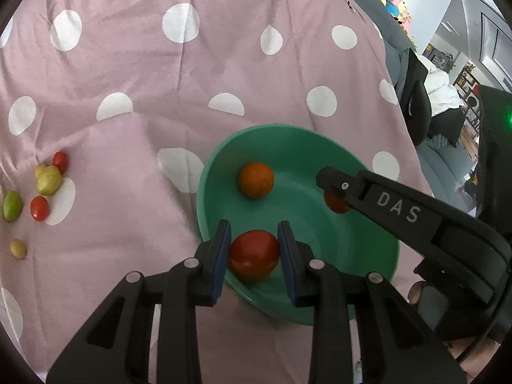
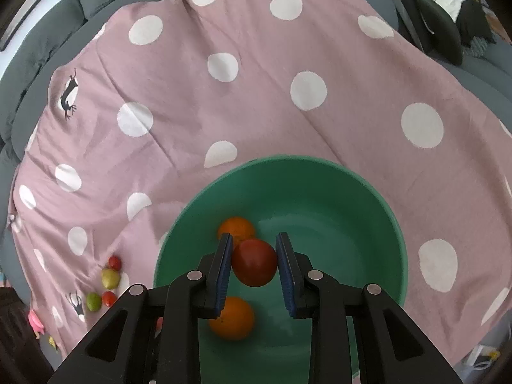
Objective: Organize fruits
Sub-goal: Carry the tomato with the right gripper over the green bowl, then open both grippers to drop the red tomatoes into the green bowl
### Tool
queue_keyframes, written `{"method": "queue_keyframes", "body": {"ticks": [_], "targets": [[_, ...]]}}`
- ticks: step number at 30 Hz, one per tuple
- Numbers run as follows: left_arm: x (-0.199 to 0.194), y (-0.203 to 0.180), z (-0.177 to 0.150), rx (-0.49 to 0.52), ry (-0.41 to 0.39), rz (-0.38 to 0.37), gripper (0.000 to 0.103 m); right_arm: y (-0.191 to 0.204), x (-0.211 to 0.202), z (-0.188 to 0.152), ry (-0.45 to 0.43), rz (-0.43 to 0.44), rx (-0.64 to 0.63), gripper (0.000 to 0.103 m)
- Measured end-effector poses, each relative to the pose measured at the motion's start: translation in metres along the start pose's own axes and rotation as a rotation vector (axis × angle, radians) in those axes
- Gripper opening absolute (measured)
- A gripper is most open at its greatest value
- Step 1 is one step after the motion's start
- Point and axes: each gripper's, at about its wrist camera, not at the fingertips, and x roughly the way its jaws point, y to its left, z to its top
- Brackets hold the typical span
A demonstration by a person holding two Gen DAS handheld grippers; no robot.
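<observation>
Left wrist view: the left gripper clamps a round red tomato over the near rim of a green plastic bowl. Right of it, the right gripper pinches another red tomato above two oranges inside the bowl.

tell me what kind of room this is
Probably a living room at home: a grey sofa under a pink spotted cloth, soft toys beyond it, and shelves further back.
</observation>
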Motion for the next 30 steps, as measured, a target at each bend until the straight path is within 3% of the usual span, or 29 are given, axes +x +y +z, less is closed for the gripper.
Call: {"method": "queue_keyframes", "body": {"ticks": [16, 30], "targets": [[0.01, -0.01, -0.009, 0.046, -0.008, -0.028, 0.03, -0.006, 0.006, 0.0, 0.013, -0.046, 0.021, 0.029], [0.016, -0.017, -0.013, 0.074, -0.003, -0.01, 0.03, -0.013, 0.008, 0.003, 0.034, -0.074, 0.034, 0.029]]}}
